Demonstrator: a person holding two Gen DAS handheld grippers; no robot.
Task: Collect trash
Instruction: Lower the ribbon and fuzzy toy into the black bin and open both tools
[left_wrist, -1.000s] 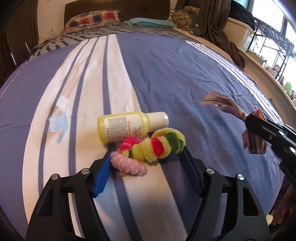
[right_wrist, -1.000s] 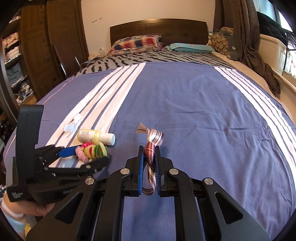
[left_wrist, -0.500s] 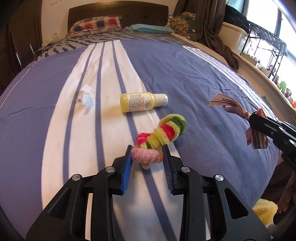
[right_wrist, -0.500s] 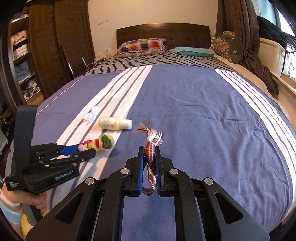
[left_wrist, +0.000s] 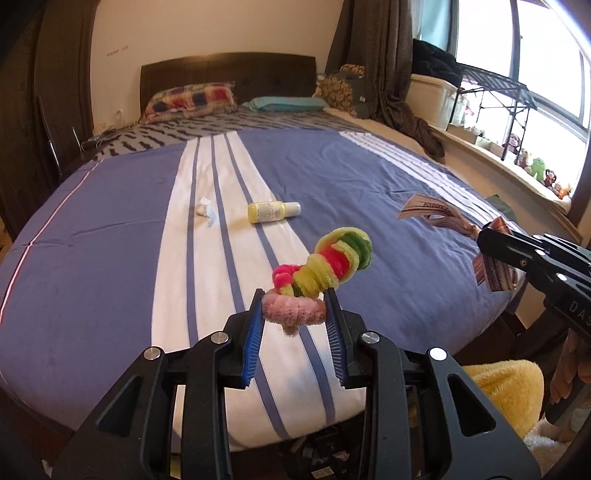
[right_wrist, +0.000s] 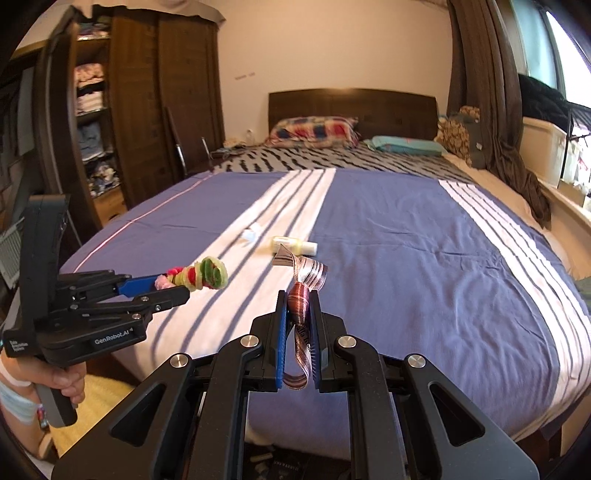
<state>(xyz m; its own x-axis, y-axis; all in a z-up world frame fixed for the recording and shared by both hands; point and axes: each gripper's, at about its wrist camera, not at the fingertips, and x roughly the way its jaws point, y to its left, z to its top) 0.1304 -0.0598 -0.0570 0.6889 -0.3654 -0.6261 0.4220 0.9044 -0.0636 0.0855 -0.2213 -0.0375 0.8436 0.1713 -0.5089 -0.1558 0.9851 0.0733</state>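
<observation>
My left gripper (left_wrist: 294, 306) is shut on the pink end of a coiled pipe-cleaner twist (left_wrist: 325, 266), pink, yellow, red and green, and holds it in the air over the near edge of the bed; both show in the right wrist view (right_wrist: 201, 275). My right gripper (right_wrist: 298, 297) is shut on a striped ribbon (right_wrist: 303, 273), also held above the bed and seen in the left wrist view (left_wrist: 439, 218). A yellow bottle with a white cap (left_wrist: 272, 212) and a crumpled white scrap (left_wrist: 206, 212) lie on the white stripe of the blue bedspread (left_wrist: 110, 240).
Pillows (left_wrist: 192, 99) and a dark headboard (right_wrist: 351, 107) are at the far end. A wardrobe with shelves (right_wrist: 110, 122) stands left of the bed. A window ledge with small toys (left_wrist: 532, 166) runs along the right. A yellow fluffy item (left_wrist: 498, 384) lies on the floor.
My left gripper closed on the pipe-cleaner twist and lifted it off the bed, pulling back towards the foot. The right gripper also drew back with the ribbon.
</observation>
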